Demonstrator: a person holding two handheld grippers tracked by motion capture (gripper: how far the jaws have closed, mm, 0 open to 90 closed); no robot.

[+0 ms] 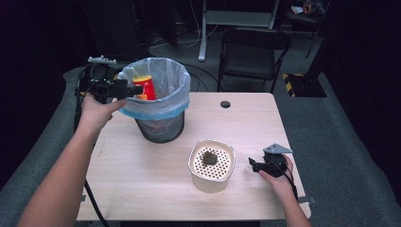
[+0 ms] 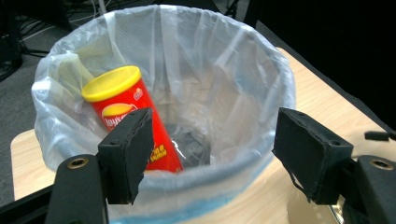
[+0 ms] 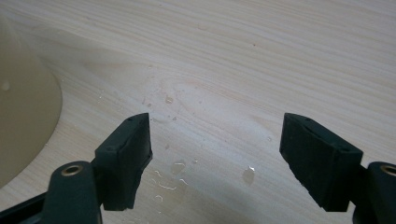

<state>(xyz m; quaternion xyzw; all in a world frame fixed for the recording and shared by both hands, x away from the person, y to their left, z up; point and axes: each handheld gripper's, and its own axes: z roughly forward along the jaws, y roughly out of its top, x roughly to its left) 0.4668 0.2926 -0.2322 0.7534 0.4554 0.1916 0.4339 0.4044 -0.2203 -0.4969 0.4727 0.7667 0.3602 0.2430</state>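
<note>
High view: I see the table (image 1: 142, 161), then the lined bin (image 1: 156, 97) with the chip can (image 1: 144, 87) already inside. My left hand-held gripper (image 1: 124, 88) hovers released above; right hand-held gripper (image 1: 252, 164) released beside the strainer cup (image 1: 211, 165), whose clump looks still undumped.

A pale wood-grain desk (image 1: 246, 123) with a small round cable hole (image 1: 225, 104) near its far edge stands on grey carpet (image 1: 331, 127). Beyond the far right corner sits a black folding chair (image 1: 253, 54), and behind it rises the grey metal frame (image 1: 236, 19) of another piece of furniture. Loose cables (image 1: 189, 40) lie on the floor there. The room's edges are dark; light falls mainly on the desk.
</note>
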